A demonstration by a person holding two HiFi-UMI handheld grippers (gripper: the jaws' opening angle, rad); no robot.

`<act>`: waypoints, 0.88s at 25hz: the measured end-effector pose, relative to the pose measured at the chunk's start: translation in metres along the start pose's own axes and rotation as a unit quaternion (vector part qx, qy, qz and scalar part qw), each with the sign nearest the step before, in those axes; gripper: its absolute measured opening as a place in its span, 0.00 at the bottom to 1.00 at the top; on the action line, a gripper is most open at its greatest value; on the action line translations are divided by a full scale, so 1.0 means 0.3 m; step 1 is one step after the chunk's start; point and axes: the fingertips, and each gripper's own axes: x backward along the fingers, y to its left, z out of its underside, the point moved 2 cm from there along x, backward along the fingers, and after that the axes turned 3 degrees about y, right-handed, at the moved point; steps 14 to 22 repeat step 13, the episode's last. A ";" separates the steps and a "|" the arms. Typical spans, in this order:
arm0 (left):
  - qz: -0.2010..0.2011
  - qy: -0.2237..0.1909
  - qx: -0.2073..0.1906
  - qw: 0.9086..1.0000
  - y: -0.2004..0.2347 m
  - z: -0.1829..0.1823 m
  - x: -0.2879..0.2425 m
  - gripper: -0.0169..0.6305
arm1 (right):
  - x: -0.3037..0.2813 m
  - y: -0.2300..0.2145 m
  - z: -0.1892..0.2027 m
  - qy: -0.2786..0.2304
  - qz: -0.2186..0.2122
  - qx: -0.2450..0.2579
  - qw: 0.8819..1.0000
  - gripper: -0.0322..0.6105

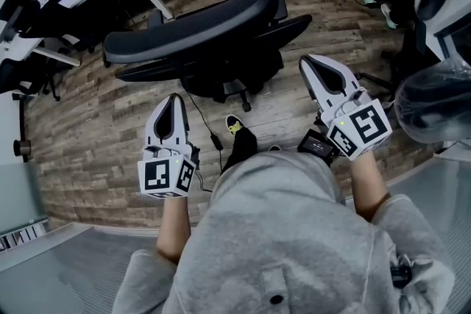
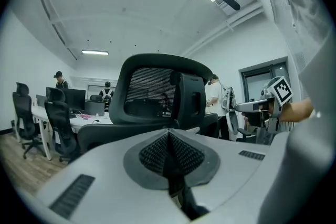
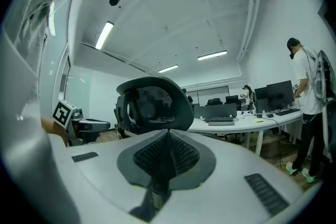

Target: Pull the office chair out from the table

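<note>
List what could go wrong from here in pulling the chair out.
1. The left gripper and right gripper are shut and apart from the office chair; they may just nudge it.
2. The cable on the floor by its base may snag the wheels.
3. The person's shoe sits behind it.

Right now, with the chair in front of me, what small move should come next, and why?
Probably open both claws and reach forward: the left claw and right claw are shut, empty, and short of the chair back.
</note>
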 end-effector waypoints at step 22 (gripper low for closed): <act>-0.026 0.002 0.015 1.000 -0.013 0.016 0.046 0.05 | 0.028 -0.009 -0.002 -0.002 0.000 0.016 1.000 0.11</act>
